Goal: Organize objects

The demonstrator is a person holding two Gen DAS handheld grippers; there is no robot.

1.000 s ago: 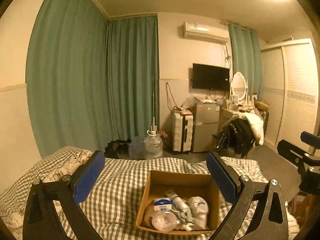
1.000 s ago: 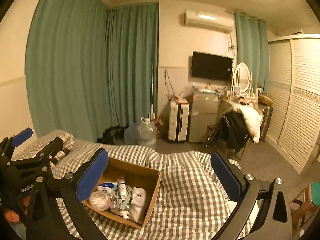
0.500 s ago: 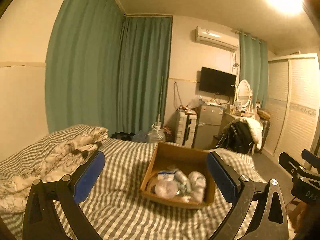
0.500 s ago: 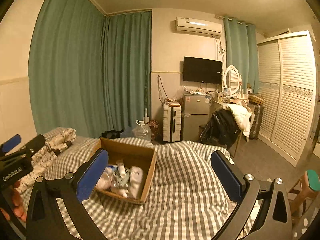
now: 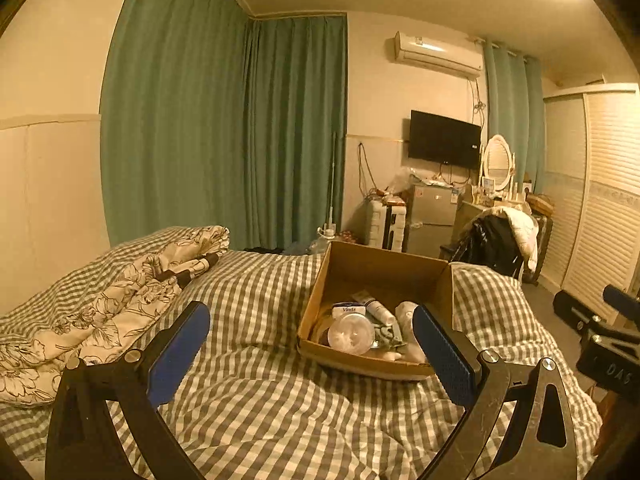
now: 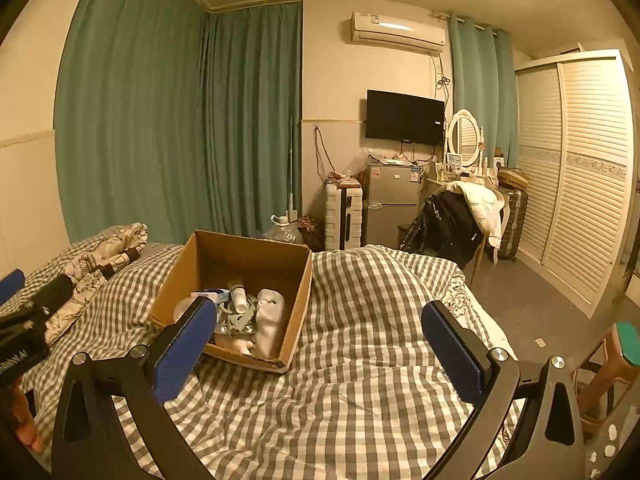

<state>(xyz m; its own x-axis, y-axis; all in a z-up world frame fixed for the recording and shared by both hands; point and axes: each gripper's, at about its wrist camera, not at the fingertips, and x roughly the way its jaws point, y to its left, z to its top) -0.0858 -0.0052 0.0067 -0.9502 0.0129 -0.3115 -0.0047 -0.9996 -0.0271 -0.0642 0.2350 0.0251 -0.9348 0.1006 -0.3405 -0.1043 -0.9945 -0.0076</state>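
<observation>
Both tools are spread wide with nothing between the blue pads: the left gripper (image 5: 310,346) and the right gripper (image 6: 318,344) just hang above the grey-and-white checked bedcover (image 5: 280,412), so I'd call this the approach, no pick started yet.

If it were me, I'd come down over the open brown cardboard box (image 5: 384,268) from straight above and go for one item at a time. That cover is soft and rumpled, so the box probably rocks if you nudge a wall. The other gripper could steady the rim.

Inside it's a jumble. Nearest the front wall is a round clear plastic tub with white stuff in it (image 5: 351,335), smooth and likely slippery, so grip it across the middle. Behind that sits a small blue-and-white tissue pack (image 5: 349,309), squashy. A white squeeze tube (image 6: 239,294) leans across the pile and looks like the easiest grab. Next to it is a lumpy white cloth bundle (image 6: 269,320), floppy for sure. There's greyish stuff underneath that I can't identify.

Further left, a crumpled floral quilt (image 5: 100,304) lies on the bed.
</observation>
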